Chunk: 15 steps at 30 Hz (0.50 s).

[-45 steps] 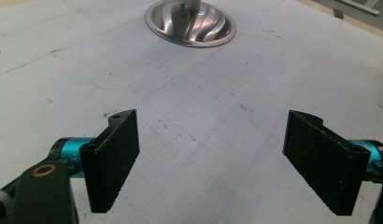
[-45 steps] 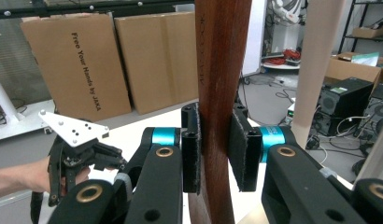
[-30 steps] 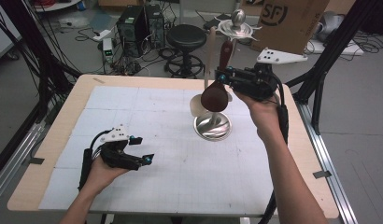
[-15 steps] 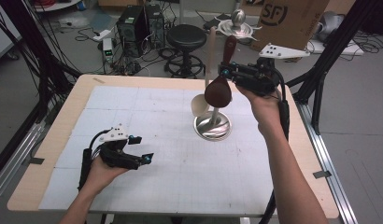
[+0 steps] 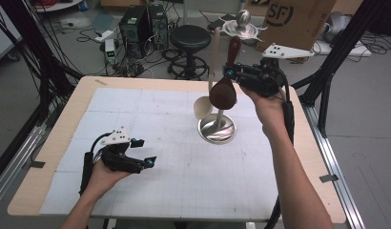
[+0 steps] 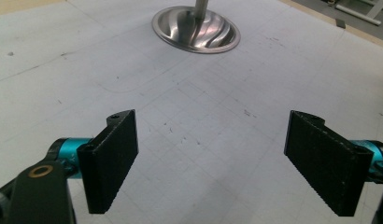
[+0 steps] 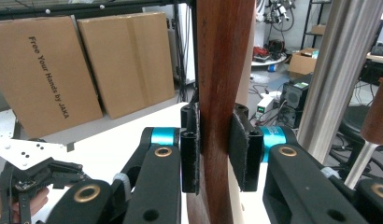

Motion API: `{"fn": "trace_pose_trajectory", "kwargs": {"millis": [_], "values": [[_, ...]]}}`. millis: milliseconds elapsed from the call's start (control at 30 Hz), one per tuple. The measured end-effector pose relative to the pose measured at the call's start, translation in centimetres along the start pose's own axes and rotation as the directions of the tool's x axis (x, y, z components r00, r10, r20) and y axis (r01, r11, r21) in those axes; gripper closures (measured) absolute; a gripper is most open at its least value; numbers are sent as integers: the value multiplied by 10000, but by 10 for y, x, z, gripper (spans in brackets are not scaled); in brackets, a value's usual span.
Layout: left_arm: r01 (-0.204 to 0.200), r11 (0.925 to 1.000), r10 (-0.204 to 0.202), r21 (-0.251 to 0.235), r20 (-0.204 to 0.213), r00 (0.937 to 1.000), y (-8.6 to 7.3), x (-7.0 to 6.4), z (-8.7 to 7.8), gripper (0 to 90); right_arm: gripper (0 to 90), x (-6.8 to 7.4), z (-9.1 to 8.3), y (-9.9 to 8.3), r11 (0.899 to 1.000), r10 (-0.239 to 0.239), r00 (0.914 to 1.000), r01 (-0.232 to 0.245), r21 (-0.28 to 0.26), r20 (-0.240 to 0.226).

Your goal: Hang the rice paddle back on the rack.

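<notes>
My right gripper (image 5: 230, 73) is held high over the table's far right, shut on the handle of a dark brown wooden spoon (image 5: 223, 91). The spoon hangs bowl-down beside the steel pole of a stand (image 5: 217, 129) with a round base. In the right gripper view the pads (image 7: 190, 154) clamp the brown handle (image 7: 222, 70), with the steel pole (image 7: 334, 70) just to the right. A pale wooden spoon (image 5: 203, 107) hangs by the pole too. My left gripper (image 5: 145, 152) rests low at the front left, open and empty, its jaws wide apart (image 6: 217, 163) and facing the stand's base (image 6: 195, 35).
The white gridded mat (image 5: 160, 191) covers the table between the two grippers. Behind the table are a black stool (image 5: 190, 38), computer cases, cables and a cardboard box (image 5: 298, 19). Black frame posts stand at both far corners.
My right gripper has lifted the brown spoon slightly and shifted it a little to the right, beside the pole. The left gripper has stayed put.
</notes>
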<state>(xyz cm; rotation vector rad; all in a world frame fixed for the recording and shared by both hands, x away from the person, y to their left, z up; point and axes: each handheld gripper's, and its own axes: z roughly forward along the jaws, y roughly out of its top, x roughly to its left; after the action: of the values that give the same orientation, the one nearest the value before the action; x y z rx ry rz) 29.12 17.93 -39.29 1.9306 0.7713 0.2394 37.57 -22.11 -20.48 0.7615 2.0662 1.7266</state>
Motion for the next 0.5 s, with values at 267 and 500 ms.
{"fn": "trace_pose_trajectory", "kwargs": {"millis": [267, 500], "values": [[59, 10000, -59, -27, -26, 10000, 0, 0, -1, 180, 701, 3, -4, 0, 10000, -79, 10000, 79, -43, 60], [121, 9999, -121, -48, -58, 9999, -2, 0, -3, 178, 661, 4, -10, -5, 9999, -24, 9999, 25, -154, 103]]}}
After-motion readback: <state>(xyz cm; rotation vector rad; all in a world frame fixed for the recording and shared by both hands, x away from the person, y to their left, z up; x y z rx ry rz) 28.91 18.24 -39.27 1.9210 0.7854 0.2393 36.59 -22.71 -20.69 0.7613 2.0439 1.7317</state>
